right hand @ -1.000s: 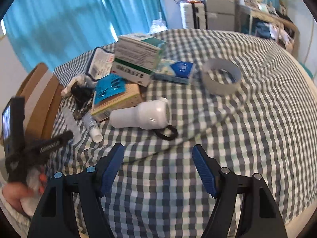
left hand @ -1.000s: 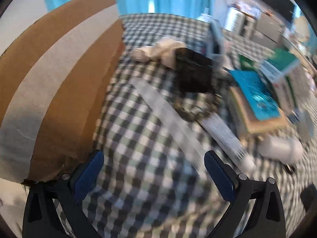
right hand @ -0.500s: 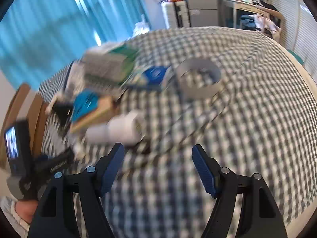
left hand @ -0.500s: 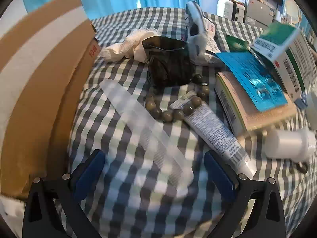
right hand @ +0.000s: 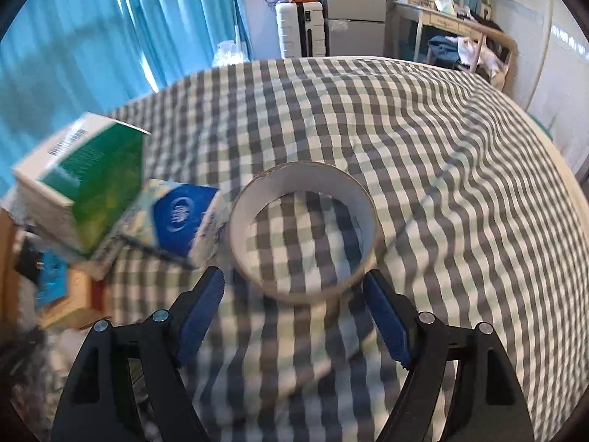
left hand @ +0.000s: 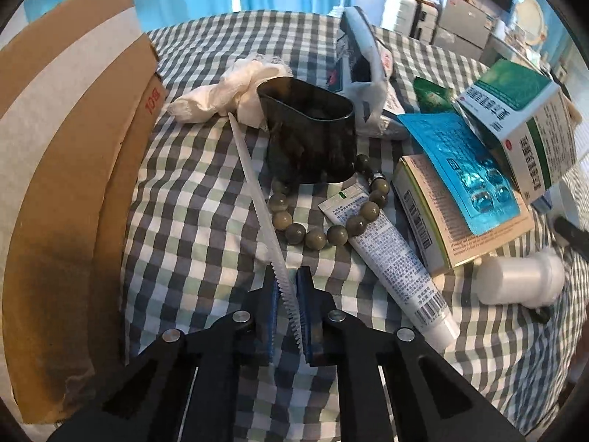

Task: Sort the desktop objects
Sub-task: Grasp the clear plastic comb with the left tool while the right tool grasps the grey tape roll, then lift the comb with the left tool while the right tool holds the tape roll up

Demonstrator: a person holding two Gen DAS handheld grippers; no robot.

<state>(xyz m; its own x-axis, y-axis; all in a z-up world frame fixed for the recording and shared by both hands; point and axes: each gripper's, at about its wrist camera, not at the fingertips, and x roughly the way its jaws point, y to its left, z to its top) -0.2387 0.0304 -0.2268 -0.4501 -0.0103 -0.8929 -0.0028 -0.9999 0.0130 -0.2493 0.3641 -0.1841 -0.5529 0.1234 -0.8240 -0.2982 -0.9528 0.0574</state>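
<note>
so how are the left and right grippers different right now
The left gripper is shut on a white comb, whose far end slants up off the checked cloth; its jaws have just been closing. The right gripper is open and empty, just short of a tape ring, its jaws just widening. Both have blue pads.

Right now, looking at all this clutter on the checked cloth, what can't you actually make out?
- Dark cup, left wrist view: contents lost in its tinted wall.
- Bead bracelet: far part hidden behind the cup.
- Green box and blue packet, right wrist view: print smeared by blur.
- Cardboard box: cut off by the picture's left edge.
</note>
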